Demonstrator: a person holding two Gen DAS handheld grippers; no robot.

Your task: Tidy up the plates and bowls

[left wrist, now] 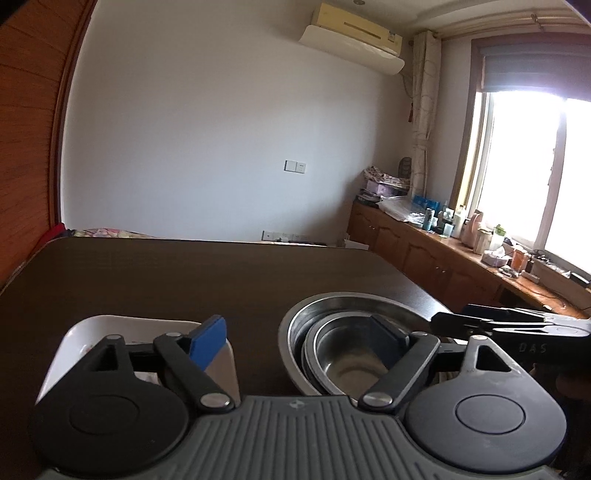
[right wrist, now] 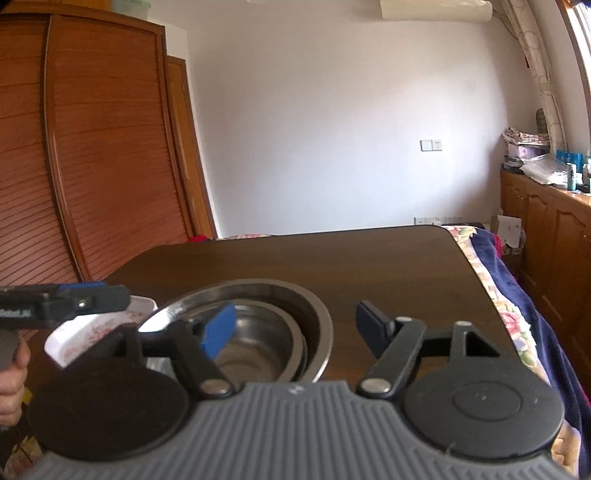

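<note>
Left gripper [left wrist: 297, 341] of mine hangs with its fingers spread wide and nothing between them, low over the near edge of the dark tabletop [left wrist: 207, 273]. Its blue-padded left finger [left wrist: 207, 342] stands over the right wall of a white rectangular dish [left wrist: 110, 326] that sits at the near left of the tabletop; whether pad and wall touch I cannot tell. Its right finger reaches over the nested steel bowls [left wrist: 345, 345], which sit just right of the dish at the near edge: one big bowl with smaller ones stacked inside it. From the right edge of this view my right gripper [left wrist: 509, 321] pokes in, just beyond the bowls' right rim. Behind the table are a white wall, an air conditioner [left wrist: 354, 35] high up, and a wooden counter [left wrist: 461, 254] crowded with bottles under a bright window.

From the right wrist view, my right gripper [right wrist: 293, 328] is also spread wide and empty. Its blue left finger [right wrist: 218, 330] hovers over the nested steel bowls [right wrist: 258, 325], inside the big bowl's rim, while its right finger is above bare tabletop [right wrist: 351, 258] to the right of them. The white dish [right wrist: 92, 328], with a floral print inside, lies left of the bowls, and my left gripper [right wrist: 74, 301] hangs over it, my hand [right wrist: 13, 380] showing at the left edge. A wooden wardrobe [right wrist: 92, 147] fills the left background, and a flowered blanket [right wrist: 517, 314] lies off the tabletop's right edge
</note>
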